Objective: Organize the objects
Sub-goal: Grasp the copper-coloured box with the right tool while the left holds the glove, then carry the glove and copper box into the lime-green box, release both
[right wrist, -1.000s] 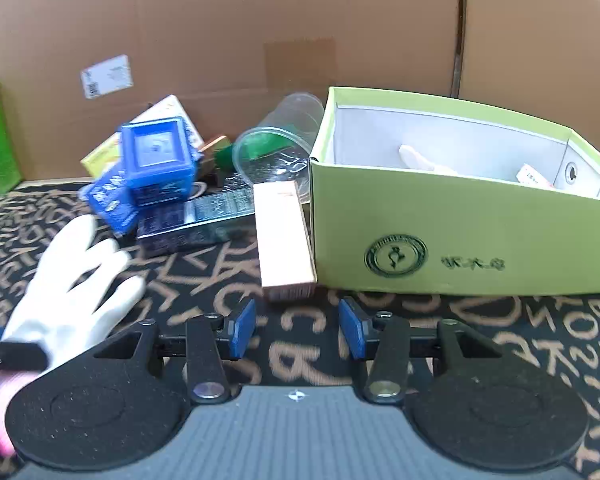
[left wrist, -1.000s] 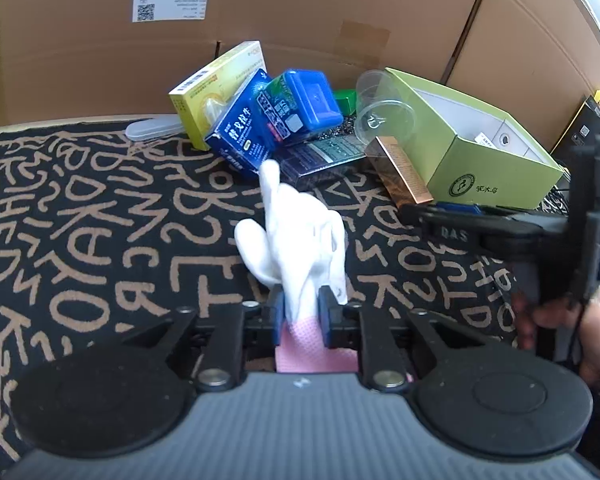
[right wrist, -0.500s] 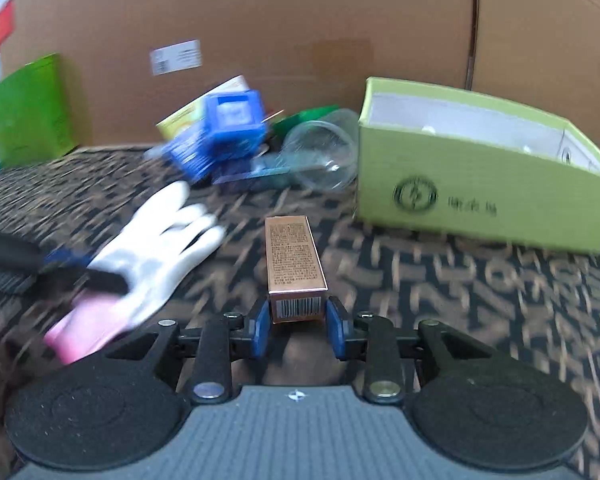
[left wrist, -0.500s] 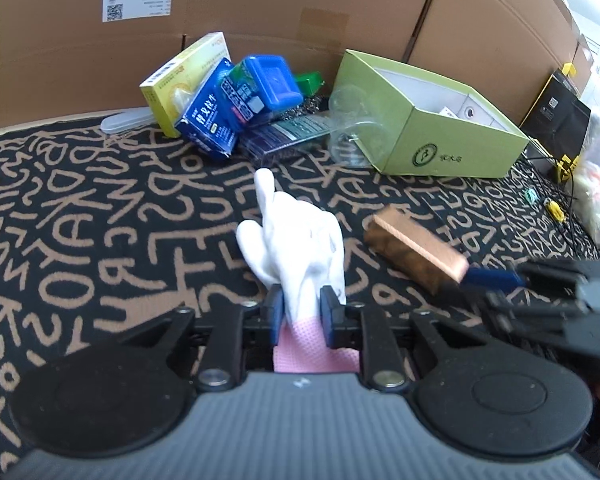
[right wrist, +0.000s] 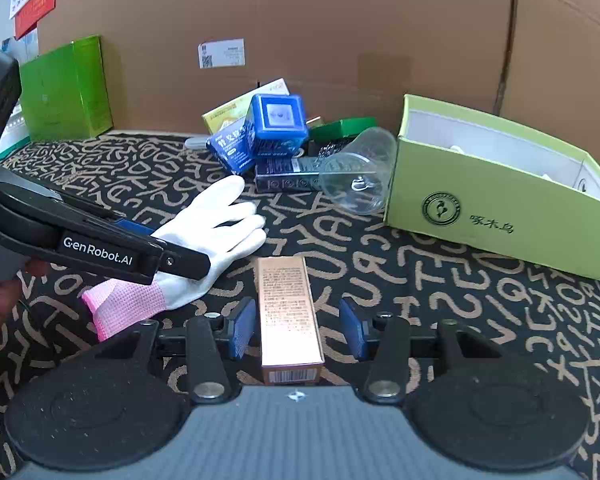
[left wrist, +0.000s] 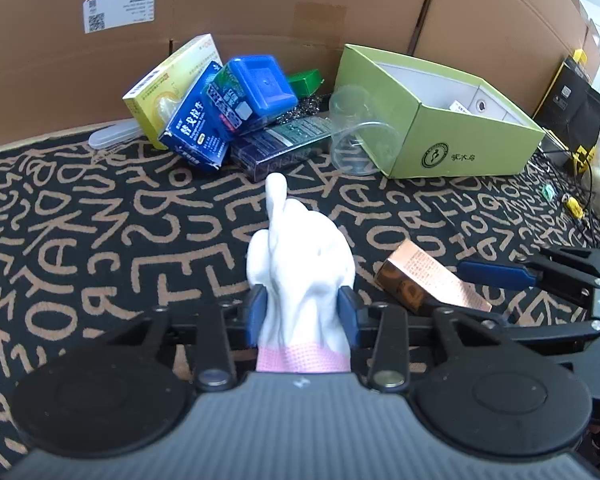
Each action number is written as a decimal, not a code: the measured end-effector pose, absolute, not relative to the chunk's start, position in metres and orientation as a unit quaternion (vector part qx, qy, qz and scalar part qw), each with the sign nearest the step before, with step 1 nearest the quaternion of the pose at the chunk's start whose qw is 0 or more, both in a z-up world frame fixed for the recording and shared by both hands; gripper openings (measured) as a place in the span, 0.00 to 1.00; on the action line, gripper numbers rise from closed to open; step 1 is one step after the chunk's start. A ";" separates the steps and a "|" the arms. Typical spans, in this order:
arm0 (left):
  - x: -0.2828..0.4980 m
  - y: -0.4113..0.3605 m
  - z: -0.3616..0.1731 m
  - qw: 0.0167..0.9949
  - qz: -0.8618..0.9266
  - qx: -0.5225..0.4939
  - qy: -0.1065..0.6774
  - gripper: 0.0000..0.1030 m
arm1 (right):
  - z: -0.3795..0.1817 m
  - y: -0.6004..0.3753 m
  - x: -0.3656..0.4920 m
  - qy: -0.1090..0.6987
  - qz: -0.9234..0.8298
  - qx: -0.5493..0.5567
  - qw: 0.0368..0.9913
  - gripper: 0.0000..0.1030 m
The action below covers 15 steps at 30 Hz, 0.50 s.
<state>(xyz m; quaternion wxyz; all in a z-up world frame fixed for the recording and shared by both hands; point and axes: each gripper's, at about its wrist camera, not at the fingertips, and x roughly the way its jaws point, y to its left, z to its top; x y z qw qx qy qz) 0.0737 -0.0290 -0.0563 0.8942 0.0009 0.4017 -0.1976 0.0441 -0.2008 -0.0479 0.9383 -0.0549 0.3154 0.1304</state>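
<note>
Early in the job, judging by the layout. Left tool (left wrist: 302, 306) spread, jaws just opened, white glove (left wrist: 304, 264) lying flat between the pads with its pink cuff toward the camera; light contact along the glove's edges not ruled out, but no pinch. Right tool (right wrist: 296, 328) spread as well, jaws just opened, copper carton (right wrist: 288, 304) resting lengthwise between the pads with a gap showing on each side. Both items down on the patterned surface (left wrist: 80, 220), near each other, the carton at about three o'clock from the glove in the left wrist view.

Probably set out as the start of a tidy row, or merely parked there; impossible to say which.

Left to sort: the heap at twelve o'clock against the cardboard wall, made up of a yellow box (left wrist: 168, 88), blue boxes (left wrist: 256, 88) stacked and leaning, a dark flat carton (left wrist: 284, 144) and a small green box behind. Clear cup (left wrist: 356, 140) tipped on its side at one o'clock, touching or just beside the open green box (right wrist: 500, 216). Inside that box, a few small pale items, too little in view to name. Most of the organizing apparently still ahead.
</note>
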 end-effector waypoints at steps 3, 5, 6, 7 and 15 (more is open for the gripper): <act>0.074 -0.032 -0.057 0.894 -0.195 0.007 0.402 0.39 | -0.051 -0.199 0.047 0.320 0.134 -0.051 0.936 0.47; 0.073 -0.035 -0.058 0.894 -0.197 0.014 0.402 0.26 | -0.053 -0.198 0.048 0.323 0.133 -0.047 0.936 0.41; 0.073 -0.036 -0.058 0.894 -0.198 0.019 0.401 0.19 | -0.054 -0.198 0.048 0.325 0.134 -0.046 0.935 0.36; 0.072 -0.036 -0.058 0.893 -0.200 0.019 0.403 0.14 | -0.055 -0.198 0.048 0.327 0.136 -0.046 0.934 0.35; 0.066 -0.043 -0.028 0.896 -0.238 -0.003 0.375 0.09 | -0.047 -0.205 0.037 0.314 0.141 -0.034 0.938 0.33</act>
